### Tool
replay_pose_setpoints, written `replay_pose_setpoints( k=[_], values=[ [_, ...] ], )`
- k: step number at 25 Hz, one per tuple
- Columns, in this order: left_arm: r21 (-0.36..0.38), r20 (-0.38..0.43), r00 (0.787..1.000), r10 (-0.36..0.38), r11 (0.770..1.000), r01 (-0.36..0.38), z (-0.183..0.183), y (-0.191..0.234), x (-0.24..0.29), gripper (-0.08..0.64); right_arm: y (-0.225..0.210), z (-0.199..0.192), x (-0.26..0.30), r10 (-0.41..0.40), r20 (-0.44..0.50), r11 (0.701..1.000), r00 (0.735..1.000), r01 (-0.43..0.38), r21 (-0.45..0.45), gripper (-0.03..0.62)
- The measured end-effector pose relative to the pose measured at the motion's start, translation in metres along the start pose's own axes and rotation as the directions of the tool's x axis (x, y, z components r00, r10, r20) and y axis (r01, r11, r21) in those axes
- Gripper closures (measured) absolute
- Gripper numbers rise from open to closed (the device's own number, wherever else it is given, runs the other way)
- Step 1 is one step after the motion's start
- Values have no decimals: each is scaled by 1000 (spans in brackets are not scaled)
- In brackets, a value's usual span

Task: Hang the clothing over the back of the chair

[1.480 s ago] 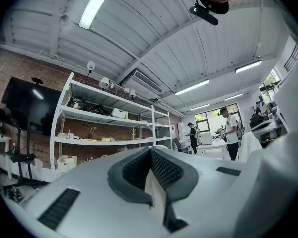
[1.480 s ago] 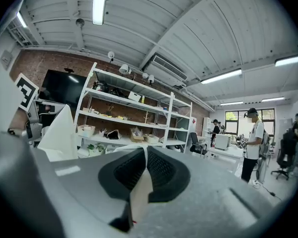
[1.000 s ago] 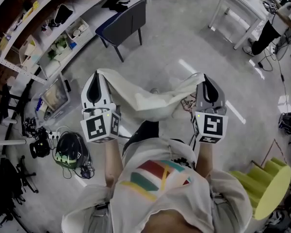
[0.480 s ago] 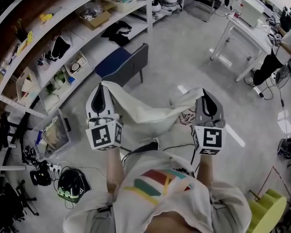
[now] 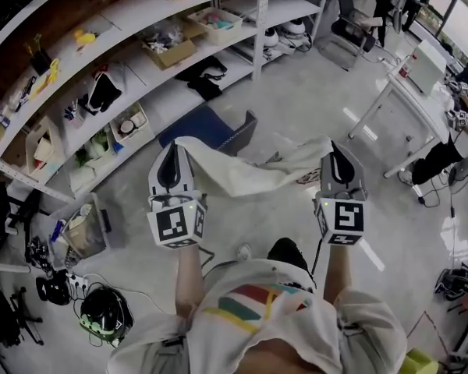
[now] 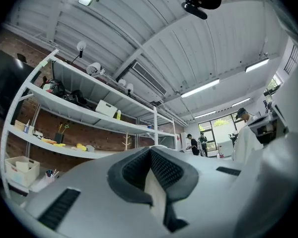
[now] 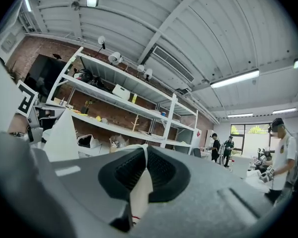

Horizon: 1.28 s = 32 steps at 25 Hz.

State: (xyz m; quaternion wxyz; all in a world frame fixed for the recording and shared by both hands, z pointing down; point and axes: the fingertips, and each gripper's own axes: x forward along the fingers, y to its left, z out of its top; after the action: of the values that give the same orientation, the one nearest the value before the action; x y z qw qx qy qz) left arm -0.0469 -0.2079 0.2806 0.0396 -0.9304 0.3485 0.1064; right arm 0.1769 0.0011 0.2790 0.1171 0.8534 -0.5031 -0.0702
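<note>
Here, open floor (image 5: 312, 104) surrounds the blue chair (image 5: 207, 125), which stands just before the shelves (image 5: 101, 68). The cream clothing (image 5: 234, 174) sags in mid-air by the chair's back, clamped at its ends by the left hand-held gripper (image 5: 174, 145) and right hand-held gripper (image 5: 334, 146).

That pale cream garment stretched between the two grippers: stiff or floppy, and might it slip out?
Probably floppy: the pale cream garment sags between the left gripper and right gripper. Likely light, since thin pinches at its edges carry it. Slipping seems unlikely: both jaws are shut on cloth.

Chair (image 5: 207, 125) and helmet (image 5: 105, 315) on grey floor (image 5: 296, 104)
</note>
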Motion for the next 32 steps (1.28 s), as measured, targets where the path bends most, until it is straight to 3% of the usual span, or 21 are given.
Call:
replay_pose_setpoints(
  k=[6,13,17,22,28,32],
  values=[
    [20,-4,997,80,997,-80,14,24,23,546,-7,31,67,68,53,998,996,-69,8,584],
    [76,-17,966,259,963,-257,12,38,25,546,15,18,126,280,66,959,958,-283,33,584],
    [113,-33,932,362,928,-356,16,37,23,546,22,8,145,393,60,917,918,-396,42,584],
    [130,-39,876,480,872,-472,10,44,11,546,27,-1,169,475,74,876,877,-479,57,584],
    [171,-6,818,575,807,-566,16,52,11,546,11,3,200,511,112,855,852,-517,33,584],
    [193,35,795,605,777,-599,33,60,16,546,-1,22,224,521,167,851,837,-524,-28,584]
  ],
)
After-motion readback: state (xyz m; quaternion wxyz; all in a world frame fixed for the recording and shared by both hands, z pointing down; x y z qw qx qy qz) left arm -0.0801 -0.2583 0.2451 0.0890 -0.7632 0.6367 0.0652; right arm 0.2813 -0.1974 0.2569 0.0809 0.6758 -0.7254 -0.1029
